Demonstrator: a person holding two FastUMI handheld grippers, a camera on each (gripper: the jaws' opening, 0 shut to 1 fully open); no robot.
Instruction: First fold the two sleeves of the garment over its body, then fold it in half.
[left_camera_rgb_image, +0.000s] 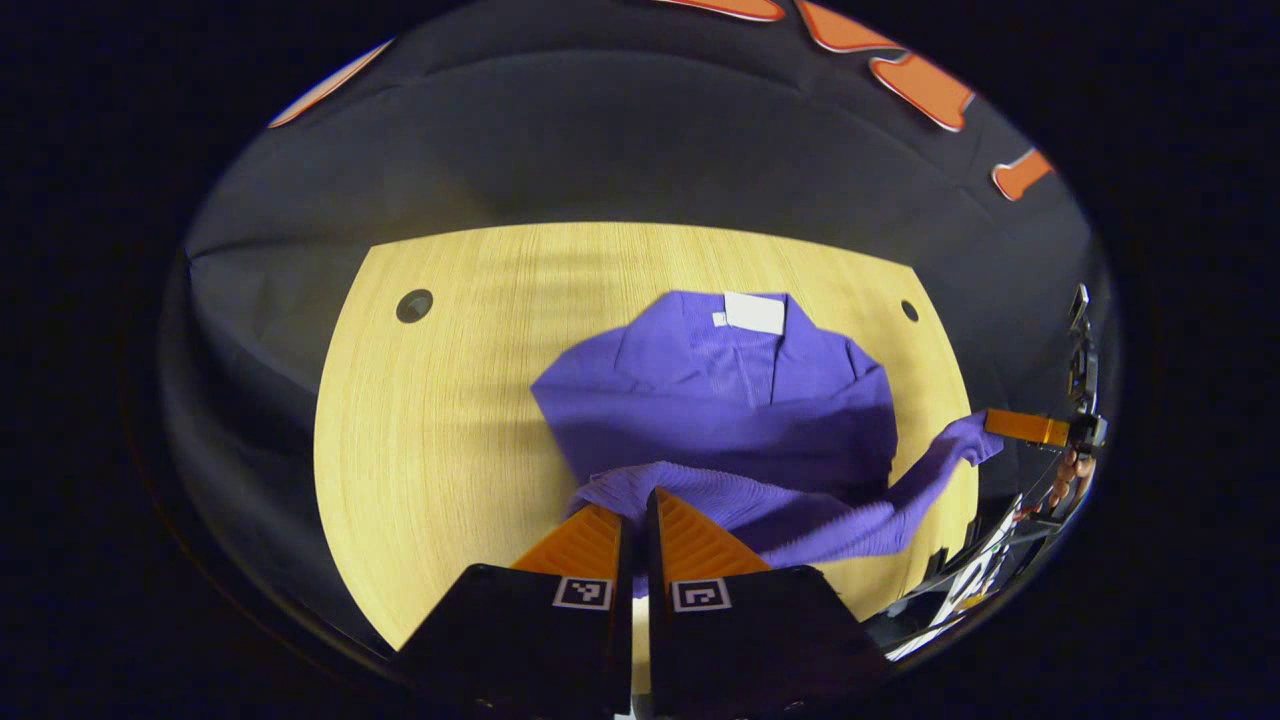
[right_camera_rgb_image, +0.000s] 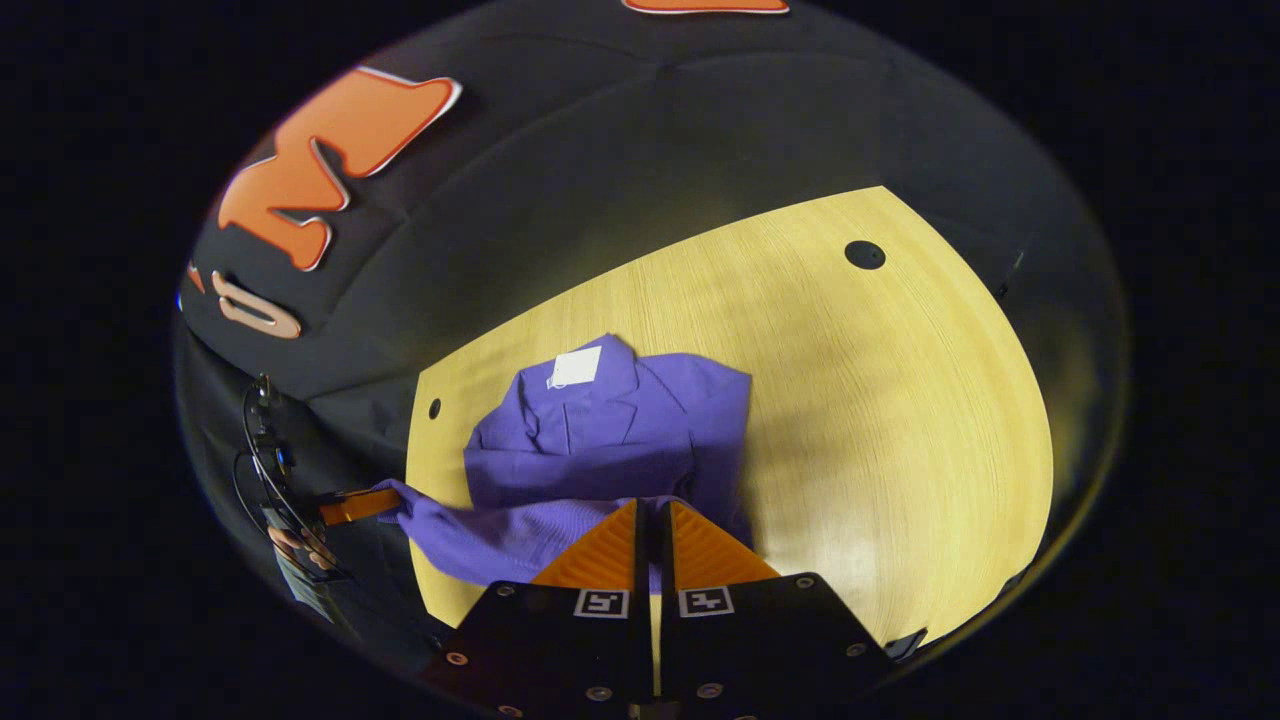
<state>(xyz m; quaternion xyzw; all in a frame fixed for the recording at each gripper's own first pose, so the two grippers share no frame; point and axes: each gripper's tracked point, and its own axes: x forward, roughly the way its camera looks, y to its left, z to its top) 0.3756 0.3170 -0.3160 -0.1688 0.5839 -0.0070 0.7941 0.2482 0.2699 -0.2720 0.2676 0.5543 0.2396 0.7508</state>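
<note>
A purple knit garment (left_camera_rgb_image: 720, 400) lies on the wooden table (left_camera_rgb_image: 450, 400), its collar and white label (left_camera_rgb_image: 755, 312) at the far end and its sides tucked in over the body. The near hem is lifted off the table and stretched between both grippers. My left gripper (left_camera_rgb_image: 635, 500) is shut on one end of that hem, and it appears again at the left of the right gripper view (right_camera_rgb_image: 390, 495). Across from it, my right gripper (right_camera_rgb_image: 652, 508) is shut on the other end of the garment (right_camera_rgb_image: 610, 430), seen far right in the left gripper view (left_camera_rgb_image: 990, 422).
Round cable holes (left_camera_rgb_image: 414, 305) (right_camera_rgb_image: 864, 254) sit in the table's far corners. Bare wood (right_camera_rgb_image: 900, 400) spreads on both sides of the garment. A hand (right_camera_rgb_image: 300, 545) holds the left gripper beyond the table edge, with cables beside it.
</note>
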